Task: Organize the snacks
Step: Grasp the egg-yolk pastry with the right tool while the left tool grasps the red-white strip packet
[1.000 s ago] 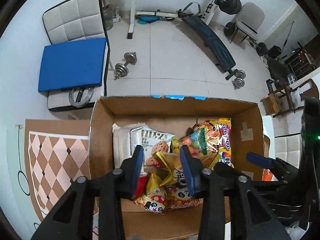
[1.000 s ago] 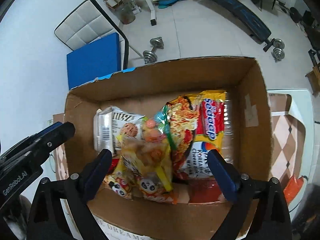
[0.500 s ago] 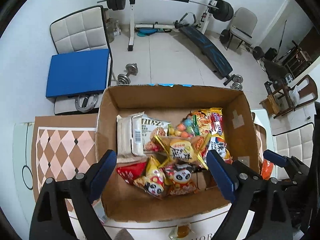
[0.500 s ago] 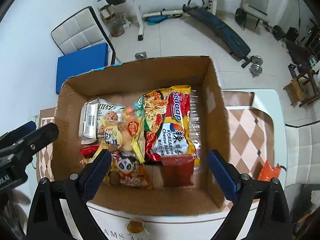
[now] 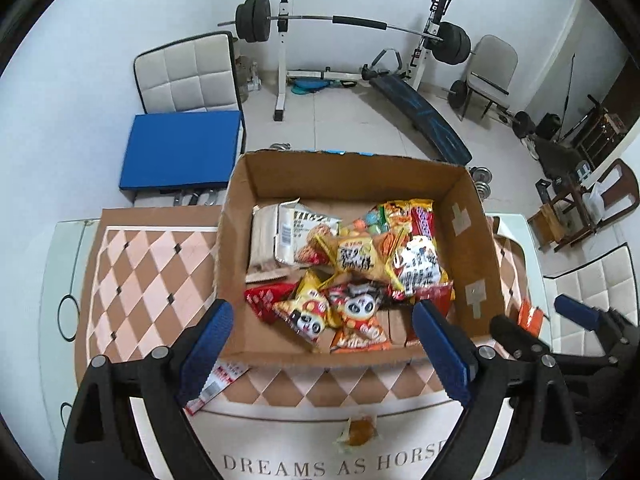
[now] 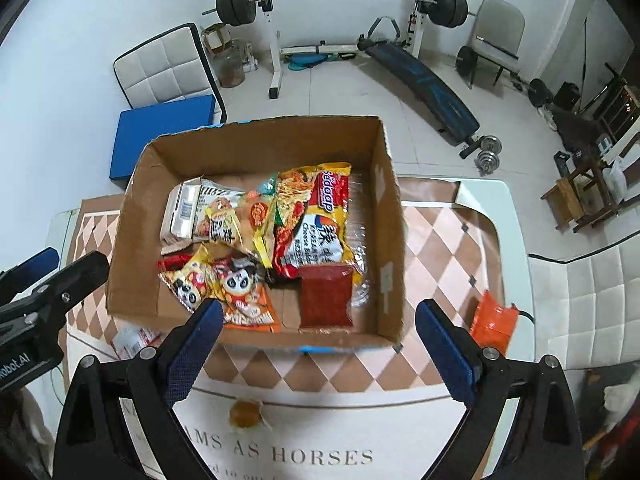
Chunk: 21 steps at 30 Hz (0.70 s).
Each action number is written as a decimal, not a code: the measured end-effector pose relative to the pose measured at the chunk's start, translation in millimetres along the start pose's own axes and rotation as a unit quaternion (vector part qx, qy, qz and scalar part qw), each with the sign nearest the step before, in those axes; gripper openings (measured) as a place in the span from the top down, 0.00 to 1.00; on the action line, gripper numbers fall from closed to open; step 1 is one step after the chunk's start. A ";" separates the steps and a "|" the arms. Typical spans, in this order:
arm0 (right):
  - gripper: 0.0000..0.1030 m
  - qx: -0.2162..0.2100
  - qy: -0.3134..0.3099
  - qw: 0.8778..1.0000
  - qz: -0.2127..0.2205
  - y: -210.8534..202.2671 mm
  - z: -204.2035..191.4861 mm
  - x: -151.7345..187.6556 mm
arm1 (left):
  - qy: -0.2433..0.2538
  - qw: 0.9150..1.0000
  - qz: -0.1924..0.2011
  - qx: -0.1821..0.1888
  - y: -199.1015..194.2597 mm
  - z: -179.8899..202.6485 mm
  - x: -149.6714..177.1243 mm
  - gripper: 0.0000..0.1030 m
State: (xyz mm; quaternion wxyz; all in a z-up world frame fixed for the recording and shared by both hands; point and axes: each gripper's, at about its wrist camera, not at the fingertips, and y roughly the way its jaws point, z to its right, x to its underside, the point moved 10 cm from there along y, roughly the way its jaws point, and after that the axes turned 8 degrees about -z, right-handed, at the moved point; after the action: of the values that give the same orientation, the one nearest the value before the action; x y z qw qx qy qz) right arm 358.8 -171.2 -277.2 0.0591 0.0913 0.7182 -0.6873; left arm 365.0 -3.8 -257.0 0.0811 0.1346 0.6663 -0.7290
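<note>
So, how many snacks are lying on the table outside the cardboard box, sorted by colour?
Orange packet: 1
Red-and-white packet: 1
Small golden round snack: 1
Total outside the cardboard box: 3

White walls and a pale tiled floor (image 5: 344, 128) enclose the room. A barbell rack (image 5: 282, 40) stands at the far wall, an inclined bench (image 5: 420, 120) right of it. A white padded chair (image 5: 186, 76) with a blue mat (image 5: 180, 148) stands far left. Wooden furniture (image 5: 576, 208) occupies the right side.
</note>
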 end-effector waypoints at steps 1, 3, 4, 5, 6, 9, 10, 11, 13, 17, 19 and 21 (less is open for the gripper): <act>0.04 0.000 -0.002 1.000 0.003 -3.7 0.5 4.6 | 0.000 1.000 0.000 -0.001 -1.8 -0.3 4.8 0.11; 0.04 -0.002 -0.004 1.000 0.004 -10.2 1.2 13.4 | -0.003 1.000 0.005 0.000 -8.2 -0.7 14.9 0.11; 0.04 -0.006 -0.003 1.000 0.005 -13.6 1.1 17.5 | -0.003 1.000 0.006 0.000 -9.9 -0.2 17.6 0.11; 0.04 -0.008 -0.004 1.000 0.006 -16.8 0.8 21.3 | -0.006 1.000 0.008 -0.001 -13.8 -0.8 21.7 0.11; 0.04 -0.011 -0.004 1.000 0.007 -20.7 0.6 25.1 | -0.008 1.000 0.010 0.001 -16.3 -0.8 23.7 0.11; 0.04 -0.018 -0.005 1.000 0.013 -30.6 -2.5 32.7 | -0.009 1.000 0.019 -0.001 -25.8 -0.8 27.8 0.11; 0.04 -0.021 -0.004 1.000 0.015 -33.5 -3.7 33.6 | -0.009 1.000 0.021 -0.002 -28.9 0.1 29.1 0.11; 0.04 -0.024 -0.004 1.000 0.016 -36.4 -5.6 34.5 | -0.011 1.000 0.025 -0.002 -32.1 -0.4 28.9 0.11; 0.04 -0.032 -0.001 0.999 0.018 -40.5 -8.6 36.6 | -0.015 0.999 0.030 -0.001 -36.9 -3.5 28.0 0.11; 0.04 -0.055 0.006 0.998 0.006 -38.2 -19.2 46.3 | -0.036 0.999 0.035 -0.006 -41.7 -22.3 33.2 0.11; 0.04 -0.072 0.011 0.997 -0.014 -25.2 -27.6 56.2 | -0.051 0.998 0.031 -0.017 -37.6 -38.0 42.1 0.11; 0.04 -0.082 0.013 0.996 -0.045 -3.8 -37.7 70.7 | -0.065 0.997 0.019 -0.027 -27.2 -56.7 54.3 0.11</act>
State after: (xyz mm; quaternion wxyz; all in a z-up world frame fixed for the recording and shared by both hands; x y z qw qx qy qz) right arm 290.6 -130.2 -286.5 0.0263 0.0631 0.7762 -0.6267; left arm 310.2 58.5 -251.9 0.1417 0.0970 0.6761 -0.7165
